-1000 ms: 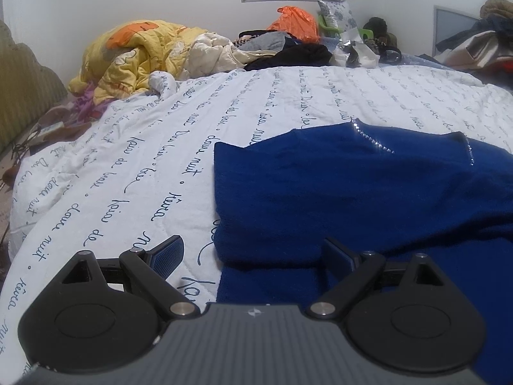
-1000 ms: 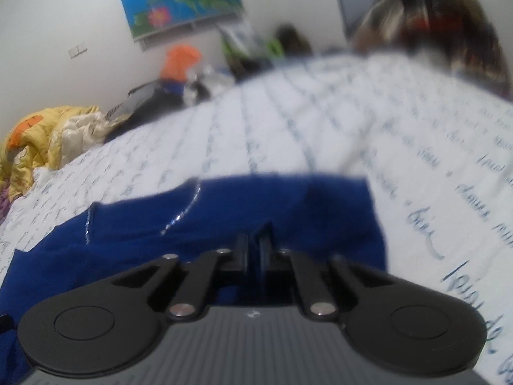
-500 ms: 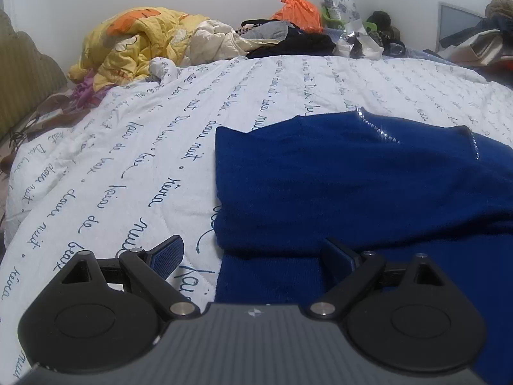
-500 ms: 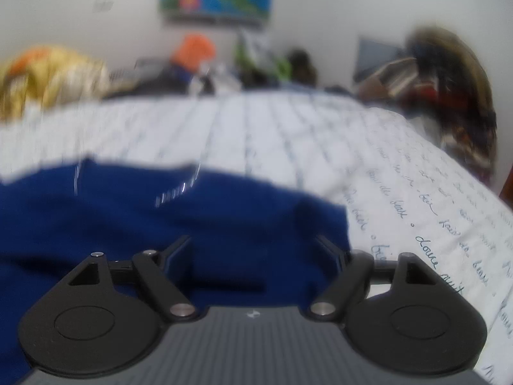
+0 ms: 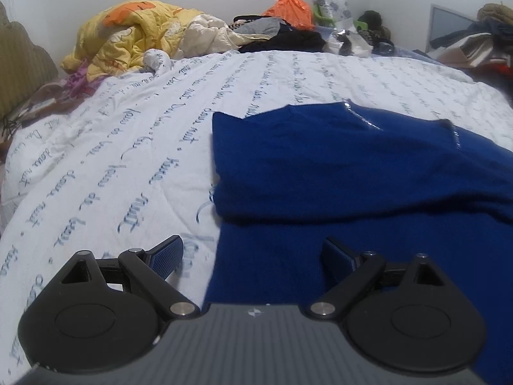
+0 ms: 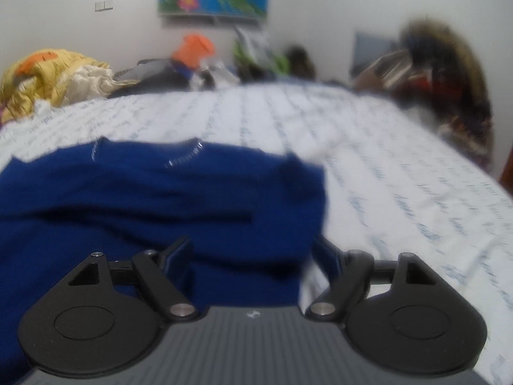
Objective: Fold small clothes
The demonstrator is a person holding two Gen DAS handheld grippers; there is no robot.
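Observation:
A dark blue knitted garment (image 5: pixel 352 166) lies partly folded on the white bedspread, its upper layer doubled over the lower one, a thin sparkling trim near its far edge. My left gripper (image 5: pixel 253 256) hovers open over the garment's near left edge, one finger above the bedspread, the other above the blue cloth. In the right wrist view the same blue garment (image 6: pixel 160 199) fills the left and middle. My right gripper (image 6: pixel 253 256) stands open above the garment's near right edge, nothing pinched between its fingers.
The white bedspread (image 5: pixel 112 160) with blue handwriting covers the bed. A yellow-and-orange quilt (image 5: pixel 128 32), dark clothes and an orange bag (image 5: pixel 288 9) pile at the far side. More clothes (image 6: pixel 449 89) are heaped at the far right. A headboard (image 5: pixel 22 77) stands left.
My right gripper went from shut to open, let go of the blue cloth, and swung rightward while levelling out. The left gripper stayed open and tilted down slightly.

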